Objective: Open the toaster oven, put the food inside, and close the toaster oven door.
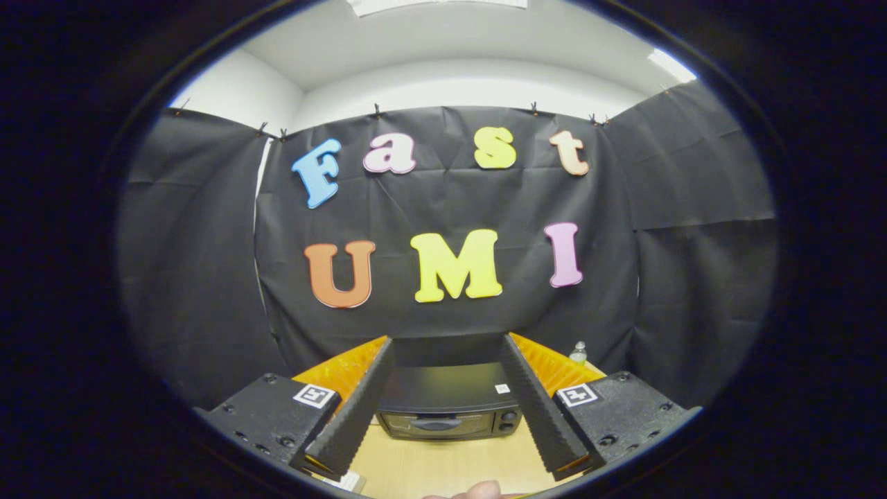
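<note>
Toaster oven [449, 407] stood door-shut on the wooden table [443, 468], framed between and beyond my gripper [448, 342] fingers, which were spread wide on nothing; food unseen, so I judged any approach should stay level and centred on the door handle [438, 423].

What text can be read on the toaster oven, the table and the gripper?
None is readable.
White sticker on the toaster oven: too small.
Square markers on the gripper: patterns, no words.
Paper slip on the table: blurred.
The jaws stand open, the toaster oven beyond them.
</note>
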Demonstrator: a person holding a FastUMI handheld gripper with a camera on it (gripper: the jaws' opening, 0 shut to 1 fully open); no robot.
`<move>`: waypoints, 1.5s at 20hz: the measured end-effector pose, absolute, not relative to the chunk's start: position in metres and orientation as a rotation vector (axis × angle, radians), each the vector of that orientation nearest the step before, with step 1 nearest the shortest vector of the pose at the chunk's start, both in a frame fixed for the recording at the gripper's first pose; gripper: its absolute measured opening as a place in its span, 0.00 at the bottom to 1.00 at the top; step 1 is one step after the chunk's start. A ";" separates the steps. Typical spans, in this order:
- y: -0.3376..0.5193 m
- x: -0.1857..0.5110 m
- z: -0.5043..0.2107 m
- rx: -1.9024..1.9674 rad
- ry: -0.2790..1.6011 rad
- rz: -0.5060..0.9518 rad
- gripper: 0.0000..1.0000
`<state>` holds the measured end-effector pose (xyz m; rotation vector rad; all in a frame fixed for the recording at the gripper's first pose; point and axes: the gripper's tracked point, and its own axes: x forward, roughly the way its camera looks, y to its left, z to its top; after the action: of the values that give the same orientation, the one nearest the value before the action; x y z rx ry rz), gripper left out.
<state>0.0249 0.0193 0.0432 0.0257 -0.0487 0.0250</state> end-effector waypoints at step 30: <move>0.018 -0.035 0.020 0.004 0.001 0.003 1.00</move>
<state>-0.0348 0.0179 0.0199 0.0039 0.0009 0.0032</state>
